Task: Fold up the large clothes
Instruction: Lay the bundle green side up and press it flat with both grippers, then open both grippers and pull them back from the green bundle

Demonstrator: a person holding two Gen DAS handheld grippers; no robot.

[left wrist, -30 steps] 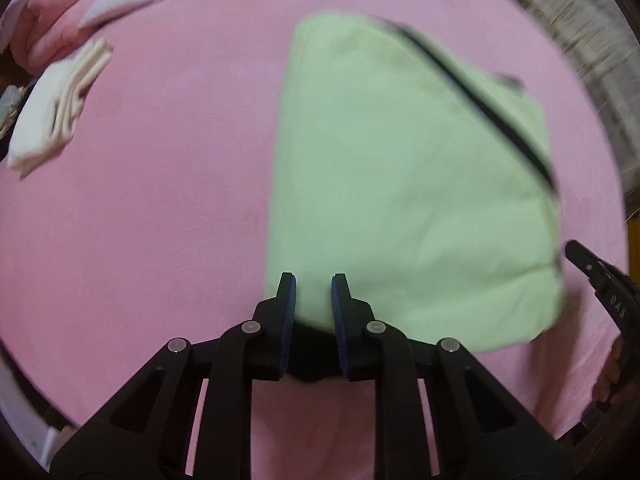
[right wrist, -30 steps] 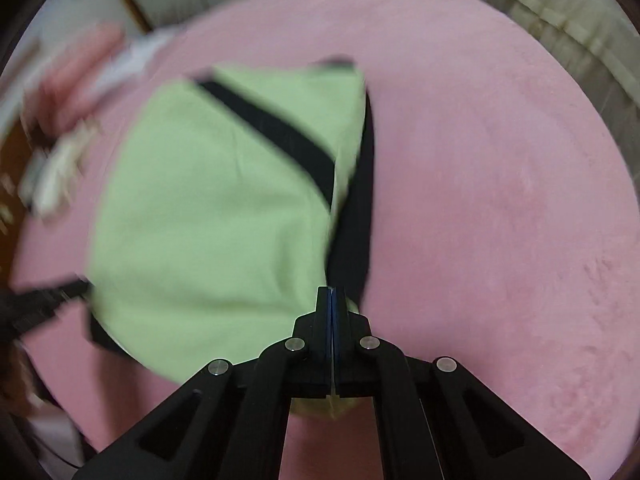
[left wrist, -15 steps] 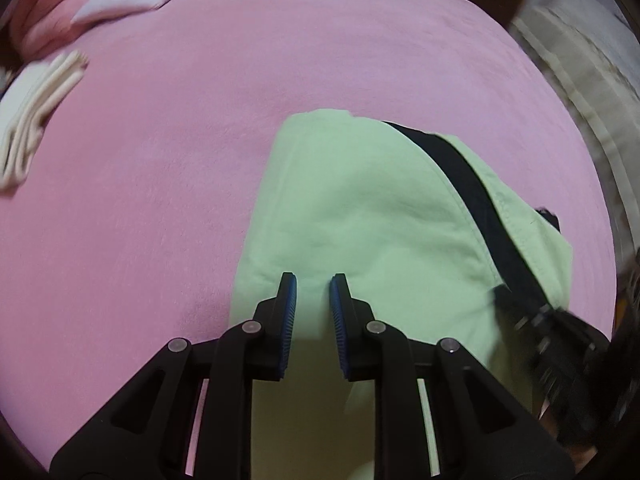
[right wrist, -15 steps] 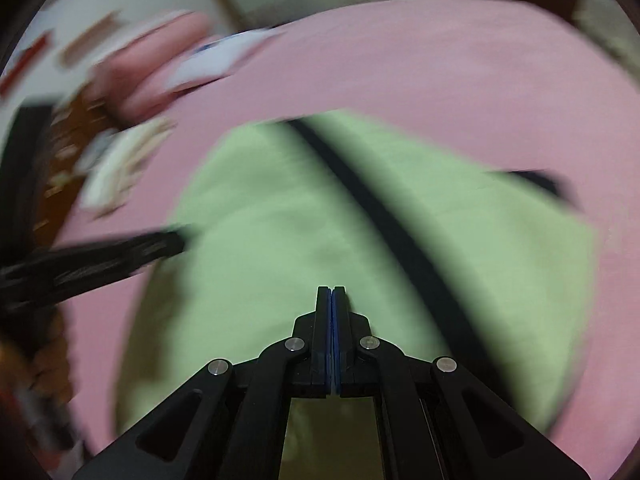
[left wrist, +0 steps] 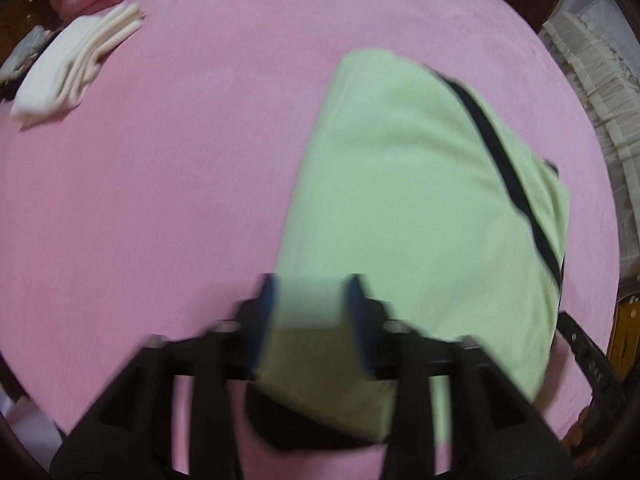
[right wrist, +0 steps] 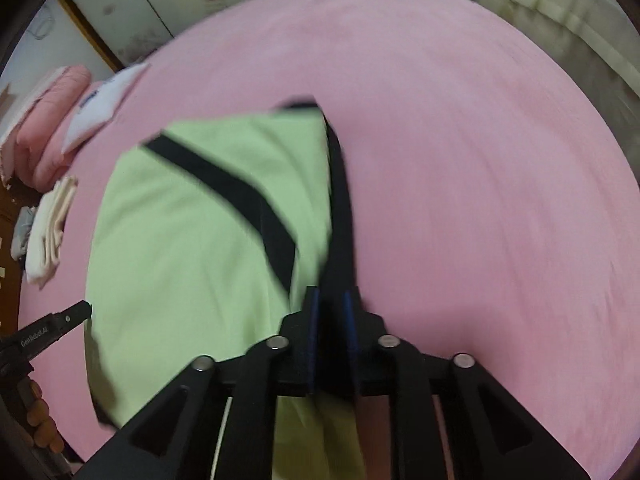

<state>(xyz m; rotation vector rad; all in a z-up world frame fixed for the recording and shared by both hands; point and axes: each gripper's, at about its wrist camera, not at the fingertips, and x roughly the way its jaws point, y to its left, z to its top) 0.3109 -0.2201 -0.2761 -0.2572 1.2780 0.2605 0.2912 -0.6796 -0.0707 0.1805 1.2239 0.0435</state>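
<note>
Left wrist view: pale green cloth garment with black trim [left wrist: 404, 184] lies folded compact on pink bedcover [left wrist: 160, 200] | left gripper [left wrist: 312, 304] opening over near edge | right gripper [right wrist: 331, 312] opening, black trim between, releasing | fold apparently done; maybe tidy, stack.

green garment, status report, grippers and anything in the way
Left gripper opening, fingers straddling near edge. Right gripper opening over black trim. Green garment folded flat on pink bed. Nothing in the way; cream stack well clear.
</note>
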